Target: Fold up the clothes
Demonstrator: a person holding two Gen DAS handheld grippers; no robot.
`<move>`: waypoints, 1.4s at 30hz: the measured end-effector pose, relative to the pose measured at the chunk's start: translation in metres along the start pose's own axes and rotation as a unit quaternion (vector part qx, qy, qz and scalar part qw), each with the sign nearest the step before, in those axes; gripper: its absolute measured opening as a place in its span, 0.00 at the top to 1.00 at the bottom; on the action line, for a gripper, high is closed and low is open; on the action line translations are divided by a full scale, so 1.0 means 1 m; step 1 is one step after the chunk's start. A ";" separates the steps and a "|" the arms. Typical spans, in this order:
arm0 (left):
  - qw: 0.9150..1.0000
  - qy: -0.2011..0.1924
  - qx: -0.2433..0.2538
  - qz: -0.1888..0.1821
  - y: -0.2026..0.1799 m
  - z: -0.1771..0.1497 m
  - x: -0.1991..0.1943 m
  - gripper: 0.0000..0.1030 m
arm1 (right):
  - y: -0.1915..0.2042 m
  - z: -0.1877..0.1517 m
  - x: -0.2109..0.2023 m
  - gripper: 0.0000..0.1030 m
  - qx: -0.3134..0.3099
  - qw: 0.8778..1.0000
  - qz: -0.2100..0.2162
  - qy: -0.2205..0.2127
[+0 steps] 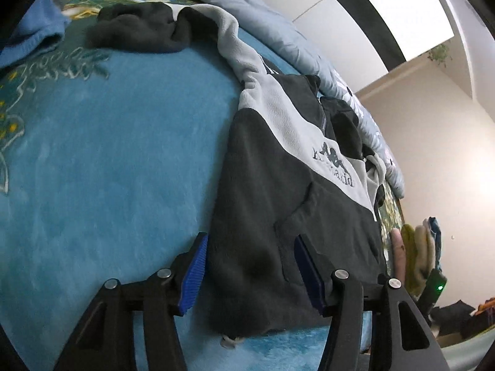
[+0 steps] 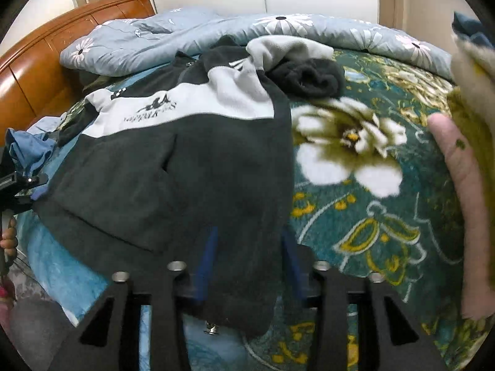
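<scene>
Bed (image 2: 355, 216): blue floral blanket, your folding surface. Fleece jacket (image 2: 173, 160): dark and grey, spread flat across it, hem nearest you for grasping. Left gripper (image 1: 249, 273): jaws wide, straddling the hem's left corner. Right gripper (image 2: 247, 262): jaws narrower, open over the right corner.

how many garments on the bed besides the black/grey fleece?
1 clearly: a blue garment crumpled at the bed's edge, beyond the fleece on the headboard side. The black sleeve bunched near the quilt belongs to the fleece. More may be hidden.

Floral quilt (image 2: 216, 27), wooden headboard (image 2: 46, 58), teal blanket (image 2: 386, 216)
</scene>
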State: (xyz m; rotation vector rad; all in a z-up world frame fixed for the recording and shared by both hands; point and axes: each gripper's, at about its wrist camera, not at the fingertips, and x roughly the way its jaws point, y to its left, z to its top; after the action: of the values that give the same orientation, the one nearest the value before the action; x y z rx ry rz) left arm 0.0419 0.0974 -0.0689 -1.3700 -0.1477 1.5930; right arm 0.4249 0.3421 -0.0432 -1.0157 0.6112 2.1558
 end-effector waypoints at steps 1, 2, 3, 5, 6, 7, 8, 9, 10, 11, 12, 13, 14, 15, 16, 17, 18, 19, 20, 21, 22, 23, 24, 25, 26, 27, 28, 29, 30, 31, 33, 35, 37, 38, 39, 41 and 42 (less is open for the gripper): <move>1.000 -0.001 -0.001 0.002 -0.001 -0.002 0.000 0.42 | 0.000 -0.002 -0.003 0.78 0.002 1.000 -0.004 -0.009; 1.000 0.001 -0.003 0.004 -0.002 -0.002 -0.001 0.41 | 0.001 -0.002 -0.005 0.85 0.002 1.000 -0.005 -0.016; 1.000 0.003 -0.003 0.006 -0.002 -0.003 -0.001 0.41 | 0.003 -0.003 -0.006 0.89 -0.001 1.000 -0.004 -0.017; 1.000 0.007 -0.005 0.008 -0.003 -0.004 -0.002 0.41 | -0.001 -0.001 -0.013 0.91 0.009 1.000 0.012 -0.025; 1.000 0.009 -0.006 0.008 -0.004 -0.005 -0.002 0.41 | -0.010 0.001 -0.021 0.91 0.026 0.999 0.024 -0.039; 1.000 0.010 -0.008 0.006 -0.003 -0.005 -0.003 0.41 | -0.018 0.003 -0.030 0.91 0.042 0.997 0.036 -0.053; 1.000 0.012 -0.009 0.004 -0.003 -0.006 -0.004 0.41 | -0.036 0.005 -0.035 0.91 0.080 0.993 0.055 -0.066; 1.000 0.014 -0.009 0.001 -0.004 -0.007 -0.005 0.41 | -0.054 0.003 -0.036 0.92 0.119 0.988 0.067 -0.072; 1.000 0.016 -0.008 -0.001 -0.004 -0.007 -0.004 0.41 | -0.069 -0.002 -0.031 0.92 0.152 0.984 0.063 -0.067; 1.000 0.019 -0.006 -0.001 -0.005 -0.007 -0.002 0.41 | -0.075 -0.007 -0.025 0.92 0.164 0.983 0.059 -0.057; 1.000 0.021 -0.004 0.000 -0.005 -0.007 -0.001 0.41 | -0.079 -0.011 -0.018 0.92 0.170 0.983 0.055 -0.047; 1.000 0.023 -0.002 0.000 -0.006 -0.007 0.001 0.41 | -0.080 -0.015 -0.014 0.92 0.174 0.982 0.056 -0.044; 1.000 0.024 0.000 -0.003 -0.007 -0.007 0.002 0.41 | -0.080 -0.019 -0.010 0.92 0.176 0.982 0.057 -0.044; 1.000 0.027 0.002 -0.010 -0.007 -0.007 0.005 0.41 | -0.080 -0.020 -0.010 0.92 0.178 0.981 0.058 -0.048; 0.999 0.031 0.001 -0.019 -0.008 -0.007 0.007 0.41 | -0.080 -0.020 -0.010 0.92 0.181 0.980 0.060 -0.052; 0.999 0.033 -0.001 -0.027 -0.008 -0.007 0.009 0.41 | -0.081 -0.019 -0.010 0.92 0.184 0.980 0.062 -0.053; 0.999 0.033 -0.003 -0.033 -0.007 -0.007 0.011 0.43 | -0.082 -0.019 -0.009 0.92 0.186 0.979 0.063 -0.052; 0.999 0.031 -0.003 -0.035 -0.006 -0.007 0.012 0.44 | -0.083 -0.019 -0.009 0.91 0.187 0.979 0.065 -0.053; 0.999 0.027 -0.002 -0.035 -0.005 -0.008 0.011 0.46 | -0.084 -0.019 -0.009 0.91 0.188 0.978 0.067 -0.053; 0.999 0.025 -0.004 -0.034 -0.003 -0.009 0.011 0.57 | -0.084 -0.019 -0.010 0.91 0.191 0.978 0.070 -0.054; 0.999 0.024 -0.009 -0.034 -0.002 -0.010 0.011 0.73 | -0.084 -0.020 -0.011 0.91 0.195 0.977 0.073 -0.055; 0.999 0.023 -0.014 -0.033 0.000 -0.011 0.011 0.82 | -0.083 -0.022 -0.012 0.91 0.200 0.975 0.076 -0.057; 0.999 0.022 -0.020 -0.034 0.002 -0.011 0.010 0.87 | -0.082 -0.022 -0.013 0.91 0.202 0.975 0.078 -0.058; 0.999 0.017 -0.023 -0.036 0.002 -0.012 0.008 0.88 | -0.080 -0.021 -0.015 0.91 0.201 0.974 0.081 -0.059; 0.999 0.010 -0.023 -0.037 0.002 -0.013 0.003 0.89 | -0.077 -0.020 -0.017 0.91 0.199 0.974 0.084 -0.061; 0.999 0.003 -0.021 -0.042 0.001 -0.013 -0.003 0.90 | -0.075 -0.020 -0.021 0.91 0.196 0.974 0.092 -0.062; 0.999 -0.004 -0.015 -0.052 -0.002 -0.014 -0.013 0.90 | -0.073 -0.020 -0.028 0.92 0.191 0.974 0.100 -0.063; 0.998 -0.010 -0.008 -0.058 -0.005 -0.014 -0.022 0.90 | -0.070 -0.020 -0.035 0.92 0.186 0.974 0.107 -0.065; 0.998 -0.014 0.001 -0.060 -0.007 -0.015 -0.031 0.91 | -0.069 -0.021 -0.044 0.97 0.182 0.975 0.105 -0.068; 0.998 -0.020 0.014 -0.056 -0.009 -0.017 -0.041 0.91 | -0.069 -0.024 -0.052 0.98 0.177 0.977 0.099 -0.071; 0.998 -0.025 0.034 -0.037 -0.009 -0.023 -0.049 0.91 | -0.076 -0.034 -0.065 0.98 0.179 0.978 0.079 -0.075; 0.999 -0.015 0.031 -0.017 0.000 -0.028 -0.042 0.91 | -0.088 -0.048 -0.061 0.98 0.201 0.975 0.075 -0.063; 1.000 -0.009 0.017 -0.004 0.010 -0.033 -0.033 0.91 | -0.095 -0.057 -0.054 0.98 0.219 0.971 0.075 -0.053; 1.000 -0.009 0.013 -0.005 0.012 -0.034 -0.031 0.91 | -0.097 -0.058 -0.052 0.98 0.222 0.971 0.076 -0.052; 1.000 -0.008 0.012 -0.008 0.012 -0.034 -0.032 0.91 | -0.096 -0.057 -0.051 0.98 0.219 0.971 0.078 -0.053; 1.000 -0.009 0.022 -0.006 0.005 -0.032 -0.041 0.90 | -0.090 -0.050 -0.054 0.98 0.198 0.975 0.078 -0.058; 0.999 -0.010 0.030 0.000 0.000 -0.030 -0.047 0.90 | -0.087 -0.045 -0.056 0.98 0.185 0.978 0.076 -0.062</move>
State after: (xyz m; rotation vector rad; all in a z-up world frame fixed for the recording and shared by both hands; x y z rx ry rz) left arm 0.0600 0.0496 -0.0476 -1.3079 -0.1106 1.5979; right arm 0.5370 0.3499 -0.0359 -0.6467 1.0113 2.1081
